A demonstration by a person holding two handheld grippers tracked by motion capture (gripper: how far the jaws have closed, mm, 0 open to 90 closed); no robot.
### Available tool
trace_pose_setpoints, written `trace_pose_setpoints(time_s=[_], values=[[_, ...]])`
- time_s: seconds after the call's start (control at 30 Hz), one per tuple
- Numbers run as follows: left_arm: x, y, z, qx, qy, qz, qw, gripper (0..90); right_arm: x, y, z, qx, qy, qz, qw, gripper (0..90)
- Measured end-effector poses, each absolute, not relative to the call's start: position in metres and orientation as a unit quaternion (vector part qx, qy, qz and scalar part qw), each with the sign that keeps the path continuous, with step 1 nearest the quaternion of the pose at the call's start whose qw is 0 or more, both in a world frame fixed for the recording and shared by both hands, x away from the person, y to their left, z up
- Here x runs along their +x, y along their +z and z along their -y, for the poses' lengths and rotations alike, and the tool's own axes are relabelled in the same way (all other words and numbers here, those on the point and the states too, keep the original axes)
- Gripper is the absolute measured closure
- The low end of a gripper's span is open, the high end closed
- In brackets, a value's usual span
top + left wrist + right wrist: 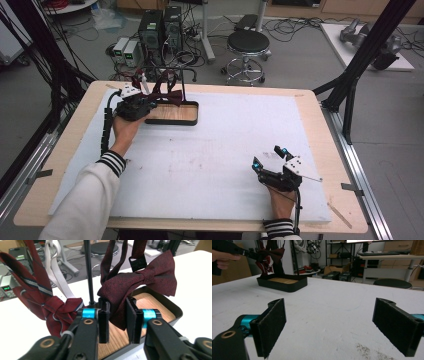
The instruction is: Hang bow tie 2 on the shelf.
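Clearly mid-pick, laid out left to right:

Left tongs [141,104]: raised at the far left of the table [225,150], over the near edge of the tray; closing on the bow tie, jaws set either side of its lower wing, whether already pressing the cloth not quite readable.

Striped tie [43,302]: dark red with pale stripes, hanging knotted just left of the left tongs, untouched.

Stand post [88,272]: thin black upright rising out of the tray, between the striped tie and the bow tie.

Bow tie [140,281]: dark red, hanging by its strap from the stand above the tray, one wing drooping between the jaws of the left tongs.

Tray [172,114]: black rim, wooden floor, at the far left of the table, serving as the stand's base.

Right tongs [270,159]: near right of the table, jaws spread wide, holding nothing, well apart from the tray.

Progress: judged early; reach made and grip being taken. Left to do, probably: firm up the hold, lift the strap free of the stand, carry off and set down.
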State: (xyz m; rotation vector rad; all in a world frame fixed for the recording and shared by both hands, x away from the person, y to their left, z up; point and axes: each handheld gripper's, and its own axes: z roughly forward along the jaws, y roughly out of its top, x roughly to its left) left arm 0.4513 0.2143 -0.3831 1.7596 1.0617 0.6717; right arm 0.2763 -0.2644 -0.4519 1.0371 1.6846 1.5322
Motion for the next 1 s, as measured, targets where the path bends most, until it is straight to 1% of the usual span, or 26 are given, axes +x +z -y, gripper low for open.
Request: trace_pose_setpoints(time_s=[0.03, 0.1, 0.13, 0.23, 0.27, 0.3, 0.5, 0.6, 0.87, 1.0], values=[[0.451, -0.383, -0.214, 0.718, 0.276, -0.434, 0.468, 70.7, 0.276, -0.452, 0.264, 0.394, 0.582, -0.639, 0.313, 10.9], [0.451, -0.384, -0.214, 0.722, 0.275, -0.429, 0.468, 55.9, 0.276, -0.452, 0.264, 0.395, 0.582, -0.639, 0.313, 11.0], [0.451, -0.385, -0.214, 0.723, 0.274, -0.427, 0.469, 47.5, 0.276, -0.452, 0.264, 0.394, 0.582, -0.639, 0.312, 10.9], [0.452, -0.387, -0.214, 0.721, 0.269, -0.42, 0.481, 15.6, 0.276, -0.452, 0.264, 0.394, 0.582, -0.639, 0.312, 11.0], [0.451, -0.387, -0.215, 0.72, 0.262, -0.415, 0.491, 11.3, 0.276, -0.452, 0.264, 0.394, 0.582, -0.639, 0.313, 10.9], [0.45, -0.387, -0.216, 0.721, 0.26, -0.408, 0.495, 8.9, 0.276, -0.452, 0.264, 0.394, 0.582, -0.639, 0.313, 10.9], [0.439, -0.382, -0.223, 0.715, 0.259, -0.381, 0.525, 8.3, 0.276, -0.452, 0.264, 0.394, 0.581, -0.639, 0.314, 10.9], [0.426, -0.381, -0.229, 0.71, 0.261, -0.364, 0.543, 8.3, 0.276, -0.452, 0.264, 0.391, 0.58, -0.641, 0.316, 11.0], [0.363, -0.391, -0.253, 0.694, 0.279, -0.311, 0.587, 8.3, 0.277, -0.452, 0.263, 0.394, 0.576, -0.644, 0.314, 11.0], [0.336, -0.406, -0.267, 0.681, 0.28, -0.309, 0.602, 8.3, 0.277, -0.452, 0.263, 0.393, 0.576, -0.644, 0.314, 10.9]])
